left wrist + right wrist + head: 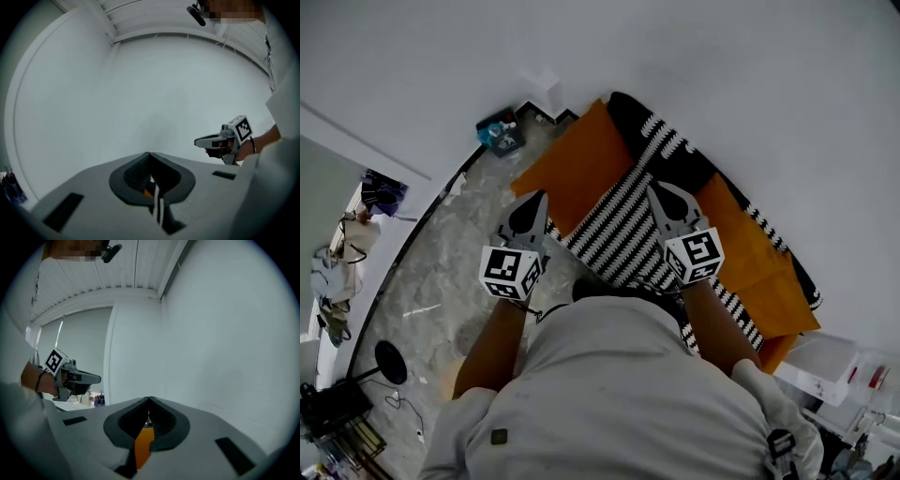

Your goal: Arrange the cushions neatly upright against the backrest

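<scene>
Both tools are hanging clenched and empty above the sofa (803, 281): the left tool (533, 199) and the right tool (660, 188) are flanking the striped cushion (623, 234), which is lying flat below them. At both its sides orange cushions (581, 164) are lying flat along the wall (750, 94), each nearer to one tool.

Cushions (619, 230) between floor (459, 272) and wall (750, 84)

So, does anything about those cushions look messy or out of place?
Yes: the striped cushion lies crooked between one orange cushion and a second orange cushion, seemingly overlapping both, so nothing sits in a tidy row.
</scene>
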`<state>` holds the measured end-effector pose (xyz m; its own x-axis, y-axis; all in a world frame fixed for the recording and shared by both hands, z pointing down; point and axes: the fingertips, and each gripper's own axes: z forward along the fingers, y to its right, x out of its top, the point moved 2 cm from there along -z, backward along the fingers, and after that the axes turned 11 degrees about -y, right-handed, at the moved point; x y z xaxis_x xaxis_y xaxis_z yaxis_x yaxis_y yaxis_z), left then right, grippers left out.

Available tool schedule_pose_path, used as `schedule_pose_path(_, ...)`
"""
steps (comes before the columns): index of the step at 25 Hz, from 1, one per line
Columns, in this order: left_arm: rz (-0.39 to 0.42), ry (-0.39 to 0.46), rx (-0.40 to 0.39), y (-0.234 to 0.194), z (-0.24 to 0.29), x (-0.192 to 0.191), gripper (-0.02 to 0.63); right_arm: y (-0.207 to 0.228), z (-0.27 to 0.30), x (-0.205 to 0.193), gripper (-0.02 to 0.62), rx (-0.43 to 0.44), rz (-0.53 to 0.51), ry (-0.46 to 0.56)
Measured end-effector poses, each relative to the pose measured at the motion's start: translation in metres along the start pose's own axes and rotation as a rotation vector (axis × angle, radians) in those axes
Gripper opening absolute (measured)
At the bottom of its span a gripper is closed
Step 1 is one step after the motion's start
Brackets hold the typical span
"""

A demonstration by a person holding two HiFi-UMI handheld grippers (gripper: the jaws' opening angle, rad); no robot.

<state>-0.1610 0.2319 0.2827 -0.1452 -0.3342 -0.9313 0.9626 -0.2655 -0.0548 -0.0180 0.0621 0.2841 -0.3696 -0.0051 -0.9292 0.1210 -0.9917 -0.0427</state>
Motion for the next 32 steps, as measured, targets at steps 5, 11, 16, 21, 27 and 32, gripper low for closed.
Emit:
schedule_pose_path(5,-0.022,0.010,0.069,-0.008,0.012,0.010,0.009,0.015,0.024,0.014,0.026,0.076,-0.031,0.011)
schedule_pose_path(11,-0.042,0.012,0.137,-0.003,0.032,0.013,0.009,0.034,0.039,0.016,0.026,0.170,-0.066,0.007)
schedule_pose_path(16,-0.055,0.008,0.183,-0.007,0.049,0.017,0.009,0.047,0.057,0.017,0.026,0.235,-0.090,-0.011)
schedule_pose_path(21,-0.064,-0.014,0.196,-0.020,0.066,0.015,0.011,0.051,0.080,0.014,0.026,0.276,-0.095,-0.033)
schedule_pose_path(27,-0.077,-0.054,0.182,-0.046,0.095,0.009,0.011,0.060,0.118,0.013,0.026,0.301,-0.092,-0.067)
schedule_pose_path(32,-0.086,-0.110,0.168,-0.075,0.120,0.003,0.012,0.063,0.159,0.022,0.028,0.324,-0.107,-0.099)
